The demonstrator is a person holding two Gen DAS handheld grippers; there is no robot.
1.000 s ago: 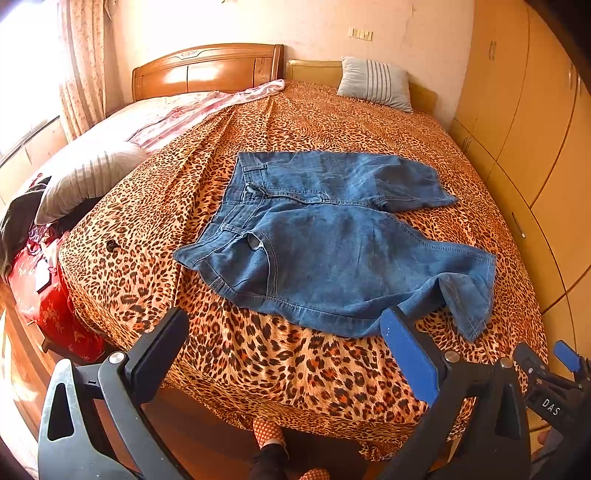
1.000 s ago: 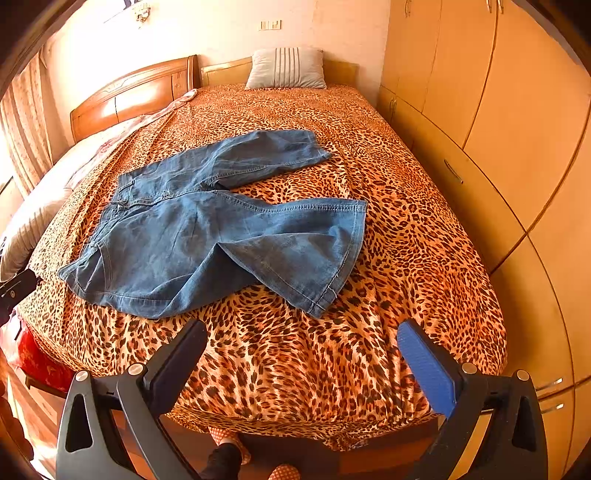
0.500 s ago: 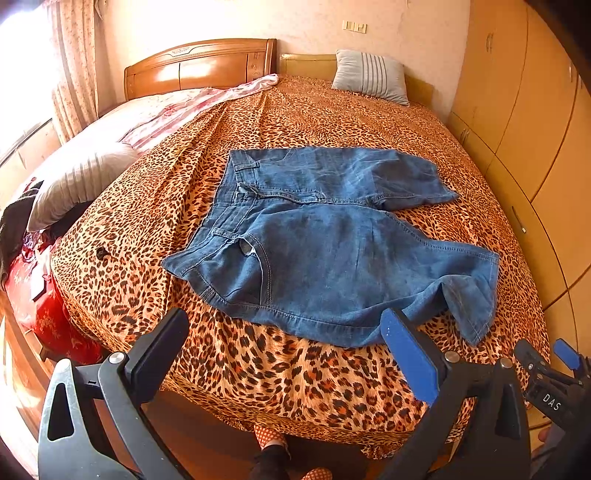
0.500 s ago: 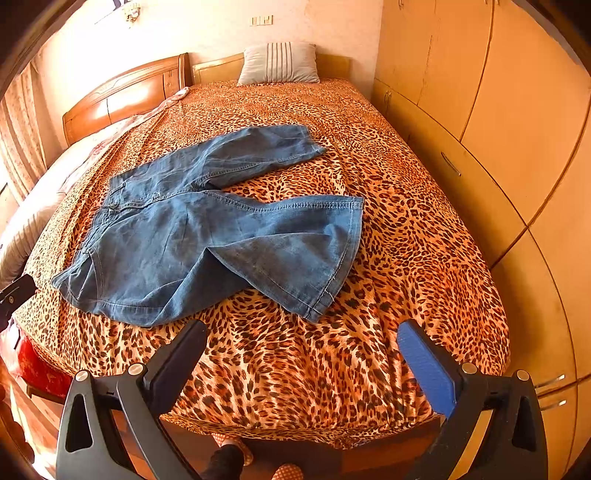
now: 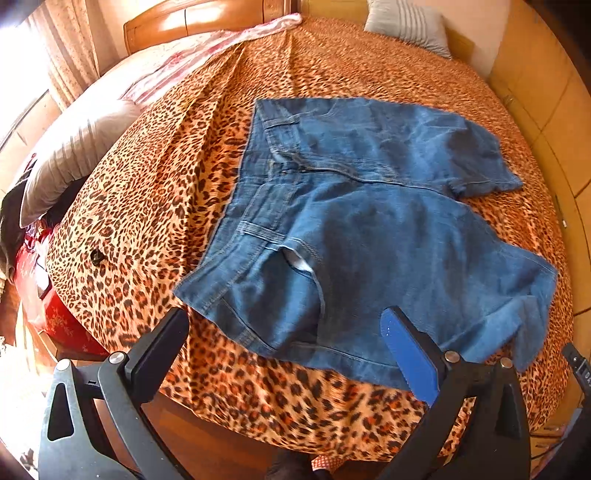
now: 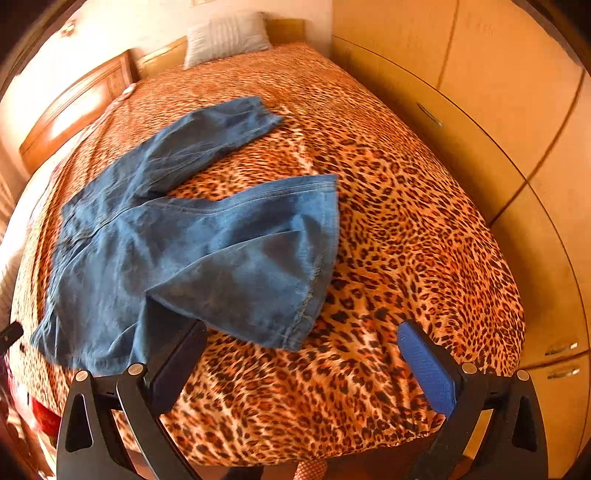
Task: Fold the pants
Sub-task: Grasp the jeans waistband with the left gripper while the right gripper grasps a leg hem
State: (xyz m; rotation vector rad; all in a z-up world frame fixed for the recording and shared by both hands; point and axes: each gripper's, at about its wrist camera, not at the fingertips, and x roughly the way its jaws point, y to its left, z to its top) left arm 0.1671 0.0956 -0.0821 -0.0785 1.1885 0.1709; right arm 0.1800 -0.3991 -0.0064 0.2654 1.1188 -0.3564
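Blue denim pants lie spread on the leopard-print bed, both legs extending toward the wardrobe side. The left gripper and right gripper hover above the bed's near edge, jaws apart, holding nothing.

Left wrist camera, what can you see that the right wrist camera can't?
Only the left wrist view shows the waistband with its open pocket, the grey pillow at the bed's side, and the pink sheet.

Only the right wrist view shows the near leg's whole hem and the wardrobe handles.

Both show the blue pants spread unfolded on the leopard bedspread, the striped pillow by the headboard, and an open gripper: left gripper, right gripper.
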